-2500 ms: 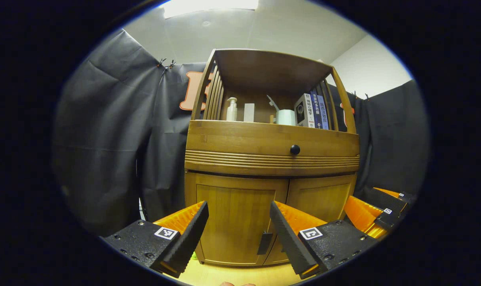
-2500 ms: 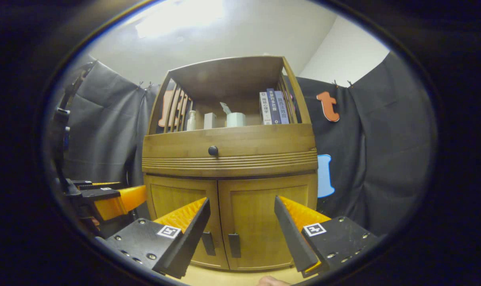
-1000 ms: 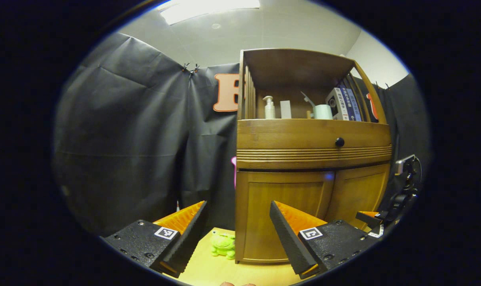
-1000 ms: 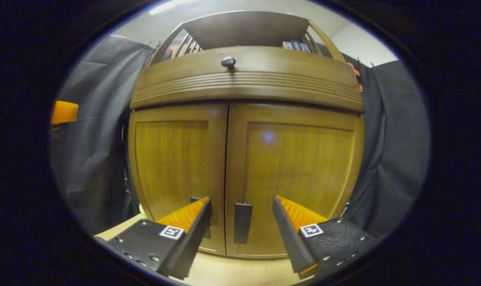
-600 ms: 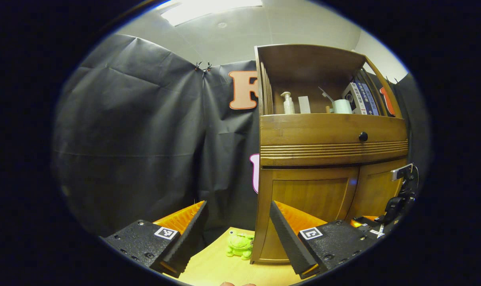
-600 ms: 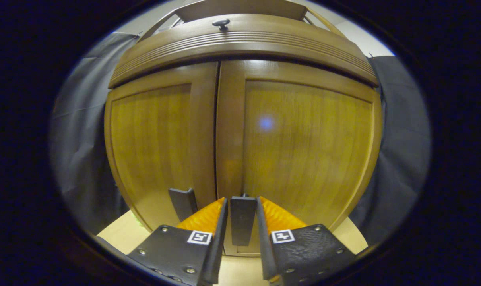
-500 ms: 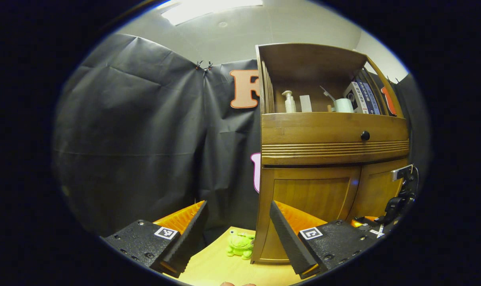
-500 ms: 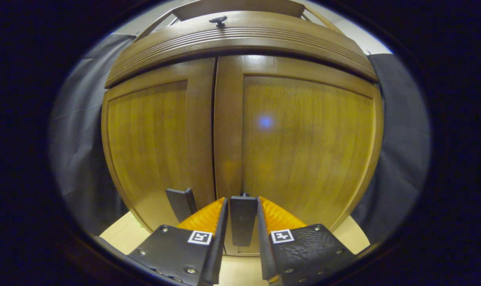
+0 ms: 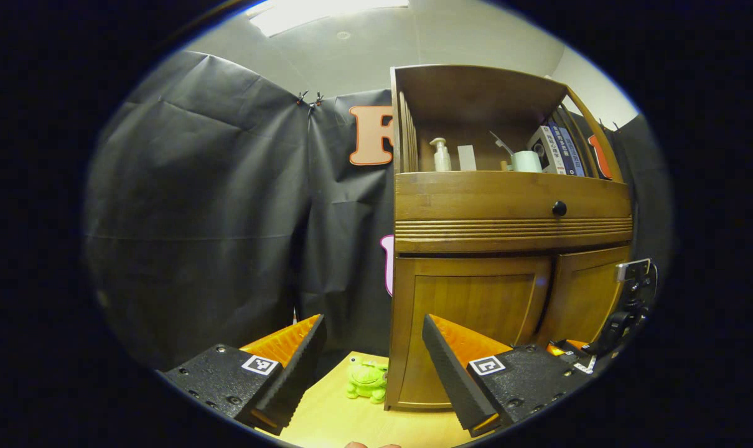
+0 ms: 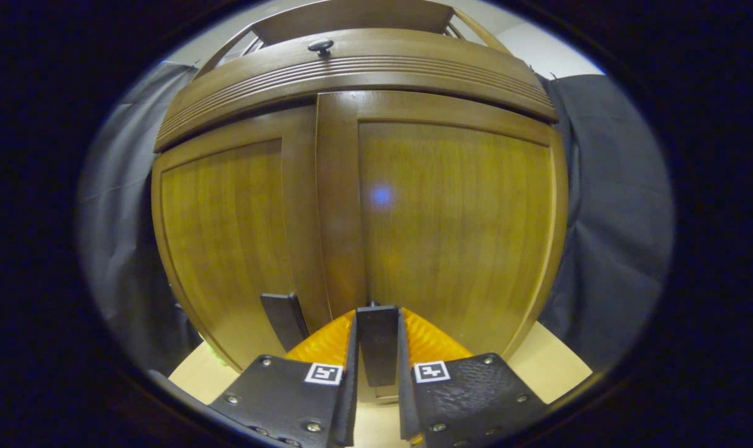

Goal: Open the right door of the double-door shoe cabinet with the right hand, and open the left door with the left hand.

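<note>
Two doors (image 10: 451,224), two handles, right hand-held gripper (image 10: 376,348) clamped on right handle (image 10: 377,342), left hand-held gripper (image 9: 373,361) apart.

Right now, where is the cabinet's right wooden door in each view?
Left gripper view: right wooden door at the far right, under the ribbed drawer front.
Right gripper view: centre to right; the right gripper's jaws are shut on its dark flat handle.
Shared landmark: round black drawer knob, above the doors.
</note>
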### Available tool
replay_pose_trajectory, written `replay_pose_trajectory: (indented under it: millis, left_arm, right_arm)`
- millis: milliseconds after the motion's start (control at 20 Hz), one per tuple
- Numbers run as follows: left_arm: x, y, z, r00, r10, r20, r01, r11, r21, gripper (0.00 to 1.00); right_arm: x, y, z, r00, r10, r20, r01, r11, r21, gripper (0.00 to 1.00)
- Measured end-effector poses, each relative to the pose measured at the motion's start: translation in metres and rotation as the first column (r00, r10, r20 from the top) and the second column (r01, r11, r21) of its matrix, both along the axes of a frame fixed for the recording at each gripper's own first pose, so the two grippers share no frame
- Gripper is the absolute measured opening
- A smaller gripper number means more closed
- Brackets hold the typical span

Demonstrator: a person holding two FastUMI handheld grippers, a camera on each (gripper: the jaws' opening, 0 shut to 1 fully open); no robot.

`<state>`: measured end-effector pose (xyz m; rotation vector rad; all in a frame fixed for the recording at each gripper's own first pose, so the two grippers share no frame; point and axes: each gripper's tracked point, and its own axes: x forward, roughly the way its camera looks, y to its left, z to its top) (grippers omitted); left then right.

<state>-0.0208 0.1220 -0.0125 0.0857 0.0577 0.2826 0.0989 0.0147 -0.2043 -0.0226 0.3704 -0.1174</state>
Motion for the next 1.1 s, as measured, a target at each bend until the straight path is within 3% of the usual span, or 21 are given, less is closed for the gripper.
replay_pose_trajectory:
  millis: [50,100,500,950,1000,1100]
  left_arm:
    - [-0.001,-0.003,0.000,1.000,-0.008,0.002,0.008,1.000,0.001,0.96]
    - [-0.002,-0.006,0.000,1.000,-0.018,0.002,0.018,1.000,0.002,0.92]
    - [-0.001,-0.041,-0.007,0.993,-0.120,-0.014,0.120,0.993,-0.022,0.92]
    - [0.008,-0.099,-0.024,0.964,-0.263,-0.035,0.260,0.964,-0.062,0.92]
    - [0.010,-0.105,-0.025,0.960,-0.276,-0.036,0.273,0.960,-0.065,0.96]
    - [0.011,-0.115,-0.027,0.953,-0.301,-0.036,0.298,0.952,-0.072,0.92]
  right_arm:
    - [-0.006,-0.002,0.001,1.000,-0.004,0.002,0.004,1.000,0.004,0.28]
    - [-0.011,-0.003,0.003,1.000,-0.006,0.004,0.006,1.000,0.008,0.27]
    - [-0.061,-0.021,0.013,1.000,-0.020,0.009,0.020,1.000,0.009,0.27]
    - [-0.113,-0.052,0.024,0.999,-0.054,0.009,0.054,0.998,-0.013,0.27]
    - [-0.119,-0.056,0.025,0.998,-0.062,0.008,0.062,0.998,-0.018,0.27]
    - [-0.128,-0.066,0.028,0.997,-0.081,0.008,0.081,0.996,-0.024,0.27]
